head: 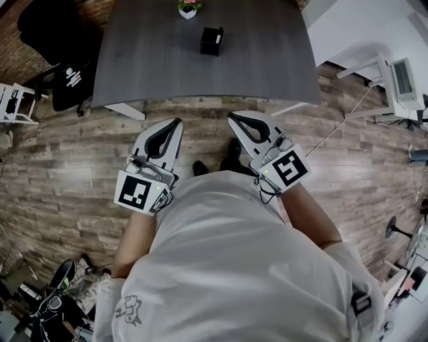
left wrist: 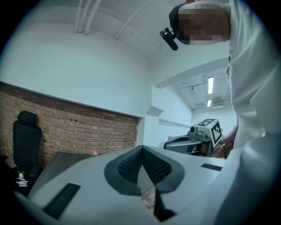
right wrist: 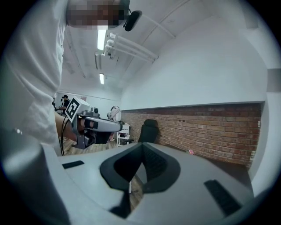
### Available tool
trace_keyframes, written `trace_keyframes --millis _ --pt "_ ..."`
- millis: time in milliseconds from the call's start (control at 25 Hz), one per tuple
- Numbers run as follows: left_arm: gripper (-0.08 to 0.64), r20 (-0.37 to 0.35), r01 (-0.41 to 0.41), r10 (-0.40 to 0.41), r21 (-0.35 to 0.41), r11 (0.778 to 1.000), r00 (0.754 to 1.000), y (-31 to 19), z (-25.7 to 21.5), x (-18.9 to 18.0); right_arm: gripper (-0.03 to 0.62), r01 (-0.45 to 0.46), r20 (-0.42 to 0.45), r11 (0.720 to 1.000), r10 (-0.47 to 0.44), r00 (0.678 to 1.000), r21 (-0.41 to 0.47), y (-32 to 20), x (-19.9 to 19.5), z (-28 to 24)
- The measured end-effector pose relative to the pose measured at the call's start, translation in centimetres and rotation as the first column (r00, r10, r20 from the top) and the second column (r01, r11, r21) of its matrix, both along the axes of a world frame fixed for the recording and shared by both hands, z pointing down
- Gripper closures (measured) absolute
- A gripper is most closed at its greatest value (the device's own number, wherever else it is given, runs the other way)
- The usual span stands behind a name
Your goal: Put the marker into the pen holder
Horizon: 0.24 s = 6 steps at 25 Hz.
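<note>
A black pen holder [head: 211, 41] stands on the dark grey table [head: 160, 67], towards its far side. No marker shows in any view. My left gripper [head: 176, 123] and right gripper [head: 232, 118] hang side by side over the wooden floor, short of the table's near edge, both pointing at it. Both are shut, with nothing between their pads. In the left gripper view the jaws [left wrist: 141, 148] meet at the tips and the right gripper [left wrist: 193, 139] shows off to the right. In the right gripper view the jaws [right wrist: 141, 146] are closed, with the left gripper [right wrist: 94, 125] at the left.
A small white pot with pink flowers [head: 189, 9] sits at the table's far edge. A black office chair [head: 70, 83] stands left of the table before a brick wall [left wrist: 88, 127]. White furniture [head: 394, 80] is at the right. Bags and cables [head: 53, 294] lie at the lower left.
</note>
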<state>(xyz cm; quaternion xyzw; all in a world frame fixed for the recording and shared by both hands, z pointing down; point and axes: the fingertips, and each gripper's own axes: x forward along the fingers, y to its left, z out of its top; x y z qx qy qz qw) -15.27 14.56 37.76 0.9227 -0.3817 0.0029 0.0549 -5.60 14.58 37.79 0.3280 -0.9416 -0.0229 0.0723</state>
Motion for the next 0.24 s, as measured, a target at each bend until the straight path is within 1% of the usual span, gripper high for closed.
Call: trace_keyframes --millis 240 --pt "0.549 0.006 -0.002 0.002 0.01 1.0 1.0 -0.21 -0.13 -0.41 0.588 0.003 0.001 1.0 -0.003 1.0 0.005 -0.29 -0.61 -0.27"
